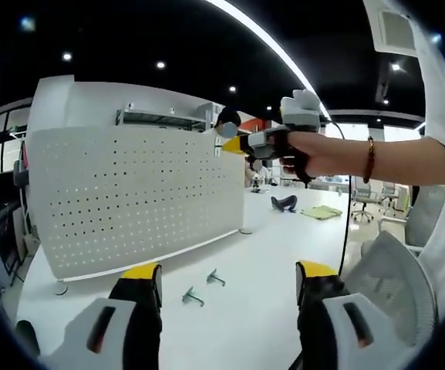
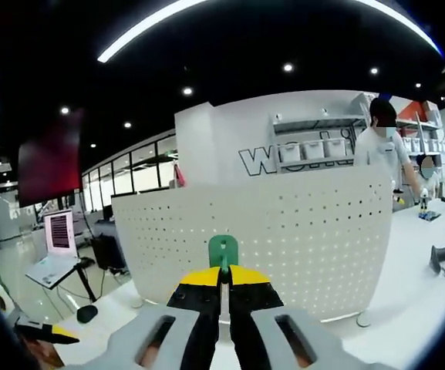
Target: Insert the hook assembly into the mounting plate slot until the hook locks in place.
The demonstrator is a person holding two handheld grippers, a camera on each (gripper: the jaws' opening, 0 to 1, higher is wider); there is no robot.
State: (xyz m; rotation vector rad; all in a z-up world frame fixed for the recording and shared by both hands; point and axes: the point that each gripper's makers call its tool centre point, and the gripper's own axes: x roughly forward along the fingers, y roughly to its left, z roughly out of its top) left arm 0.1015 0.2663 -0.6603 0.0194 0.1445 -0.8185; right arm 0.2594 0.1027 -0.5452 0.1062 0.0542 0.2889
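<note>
Two hooks [image 1: 193, 295] lay on the tabletop [image 1: 237, 324]; a third [image 2: 224, 251] was gripped upright in the right gripper's [image 2: 224, 279] closed jaws, before one pegboard [image 2: 284, 239]. The left gripper's [image 1: 228, 279] jaws were held open, empty.

Left tongs [image 1: 228, 281] agape, right tongs [image 2: 224, 279] clamped

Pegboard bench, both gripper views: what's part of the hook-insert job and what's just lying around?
Job:
- green hook, pinched in the right gripper
- white perforated mounting plate, standing upright on the table
- left gripper, jaws open, holding nothing

Lying about:
- two spare hooks on the table
- dark object and yellow-green pad farther back
- laptop on a side table
</note>
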